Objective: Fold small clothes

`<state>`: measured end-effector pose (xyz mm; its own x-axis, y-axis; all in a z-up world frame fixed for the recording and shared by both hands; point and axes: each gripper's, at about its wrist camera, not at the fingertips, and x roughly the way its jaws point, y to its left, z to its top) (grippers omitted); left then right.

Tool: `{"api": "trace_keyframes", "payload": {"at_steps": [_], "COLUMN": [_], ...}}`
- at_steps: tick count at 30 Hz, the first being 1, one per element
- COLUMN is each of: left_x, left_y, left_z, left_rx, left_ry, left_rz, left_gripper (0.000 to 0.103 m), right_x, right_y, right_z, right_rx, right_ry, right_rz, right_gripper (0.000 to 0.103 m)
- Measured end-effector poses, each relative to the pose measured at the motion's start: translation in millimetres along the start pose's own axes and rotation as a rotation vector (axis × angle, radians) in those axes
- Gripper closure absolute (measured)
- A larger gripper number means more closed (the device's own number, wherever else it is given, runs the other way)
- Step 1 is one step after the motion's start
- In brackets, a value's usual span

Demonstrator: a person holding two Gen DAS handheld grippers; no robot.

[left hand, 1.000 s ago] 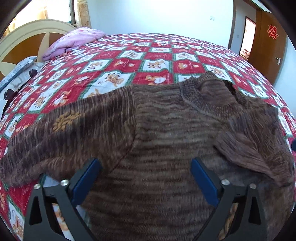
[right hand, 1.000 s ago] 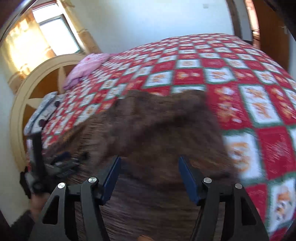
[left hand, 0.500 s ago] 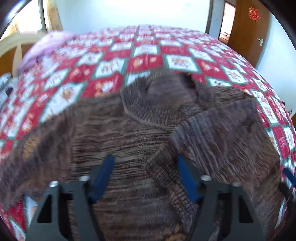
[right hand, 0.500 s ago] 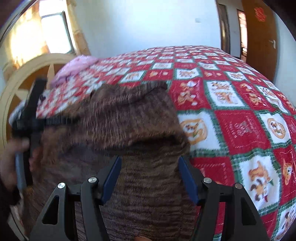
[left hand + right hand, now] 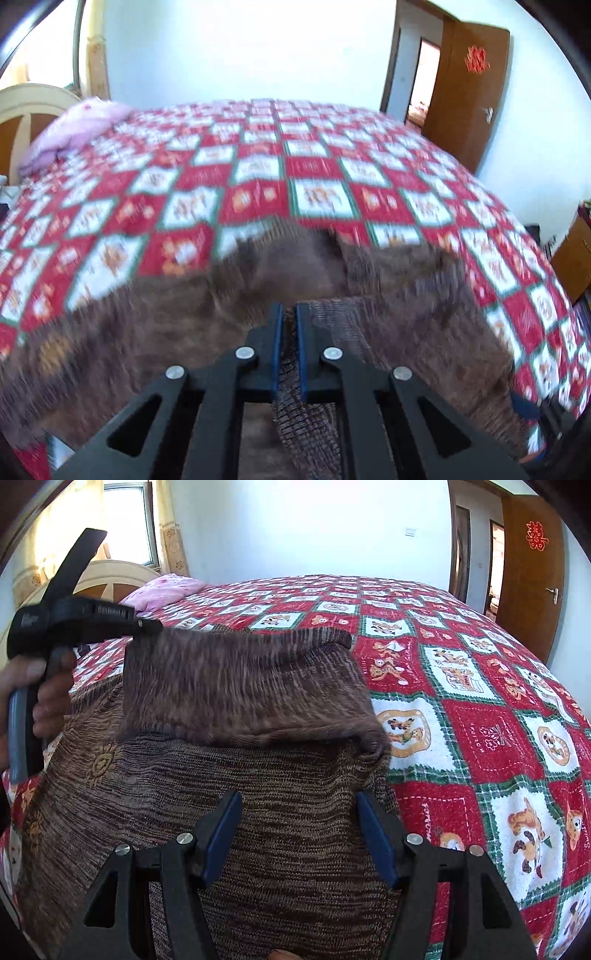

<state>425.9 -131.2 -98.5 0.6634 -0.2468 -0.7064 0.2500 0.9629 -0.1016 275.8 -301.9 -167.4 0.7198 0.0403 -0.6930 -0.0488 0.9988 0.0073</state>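
We're mid sleeve-fold: left gripper (image 5: 289, 314) has just closed on the sleeve (image 5: 236, 686) and holds it above the sweater (image 5: 258, 812) on the bed (image 5: 480, 709), right gripper (image 5: 299, 834) wide open, empty; next, lay it flat across the body.

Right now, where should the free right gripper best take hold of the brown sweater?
Probably the sweater's right side edge, coming in from the quilt side. That edge lies flat and exposed just beyond the right gripper's open jaws, while the left gripper already pinches the sleeve folded across.
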Motion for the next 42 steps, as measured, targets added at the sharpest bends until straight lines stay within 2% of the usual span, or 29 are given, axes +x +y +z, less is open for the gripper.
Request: {"api": "trace_keyframes", "payload": {"at_steps": [3, 5, 7, 9, 10, 11, 13, 14, 17, 19, 20, 21, 23, 25, 27, 28, 30, 32, 34, 37, 39, 40, 42], "left_x": [4, 22, 36, 32, 26, 20, 3, -1, 13, 30, 33, 31, 31, 32, 31, 30, 29, 29, 30, 31, 31, 32, 31], "left_y": [11, 9, 10, 14, 15, 16, 20, 20, 18, 20, 21, 22, 18, 15, 14, 15, 15, 18, 19, 16, 15, 14, 15], "left_z": [8, -1, -12, -24, -28, -31, -40, -43, -47, -52, -55, -55, -58, -60, -61, -62, -64, -64, -64, -64, -65, -65, -66], "left_rx": [-0.019, 0.038, 0.055, 0.031, 0.022, 0.013, -0.023, -0.027, 0.011, 0.005, -0.007, -0.012, 0.003, 0.017, 0.022, 0.022, 0.016, 0.002, -0.003, 0.008, 0.015, 0.02, 0.017], "left_ry": [-0.03, 0.001, 0.074, 0.069, 0.051, 0.036, -0.028, -0.046, -0.011, 0.051, 0.075, 0.062, 0.053, 0.042, 0.034, 0.028, 0.02, 0.02, 0.02, 0.019, 0.019, 0.02, 0.019], "left_rz": [0.047, 0.121, 0.133, 0.111, 0.126, 0.138, 0.134, 0.132, 0.158, 0.17, 0.155, 0.151, 0.166, 0.181, 0.188, 0.19, 0.186, 0.179, 0.178, 0.189, 0.197, 0.201, 0.199], "left_gripper": [0.095, 0.09, 0.084, 0.077, 0.065, 0.049, 0.031, 0.026, 0.026, 0.025, 0.025, 0.025, 0.018, 0.018, 0.018, 0.018, 0.017, 0.014, 0.013, 0.009, 0.007, 0.006, 0.005], "right_x": [1, 0, -2, -11, -16, -22, -24, -19, 14, 38, 54, 65, 83, 103, 129, 137, 142, 138, 136, 140, 150, 154, 148], "right_y": [0, 0, -4, -12, -15, -19, -27, -31, -52, -76, -92, -102, -111, -113, -113, -112, -108, -105, -104, -98, -95, -96, -104], "right_z": [0, 0, 1, 7, 13, 21, 43, 59, 97, 114, 123, 129, 143, 155, 160, 159, 167, 181, 191, 196, 190, 187, 177], "right_rx": [-0.006, -0.004, 0.012, 0.044, 0.053, 0.066, 0.076, 0.065, 0.079, 0.178, 0.279, 0.342, 0.401, 0.427, 0.485, 0.502, 0.468, 0.405, 0.377, 0.276, 0.197, 0.176, 0.193], "right_ry": [0.001, -0.004, -0.013, -0.05, -0.072, -0.096, -0.114, -0.103, -0.026, 0.045, 0.086, 0.107, 0.13, 0.158, 0.249, 0.27, 0.252, 0.199, 0.177, 0.151, 0.171, 0.182, 0.166], "right_rz": [-0.003, 0.003, 0.017, 0.005, -0.005, -0.014, -0.033, -0.054, -0.097, -0.019, 0.073, 0.115, 0.141, 0.163, 0.207, 0.199, 0.119, 0.04, -0.002, -0.11, -0.183, -0.21, -0.196], "right_gripper": [0.038, 0.038, 0.038, 0.038, 0.038, 0.038, 0.039, 0.041, 0.056, 0.058, 0.058, 0.057, 0.057, 0.057, 0.058, 0.067, 0.098, 0.098, 0.099, 0.099, 0.1, 0.099, 0.099]}}
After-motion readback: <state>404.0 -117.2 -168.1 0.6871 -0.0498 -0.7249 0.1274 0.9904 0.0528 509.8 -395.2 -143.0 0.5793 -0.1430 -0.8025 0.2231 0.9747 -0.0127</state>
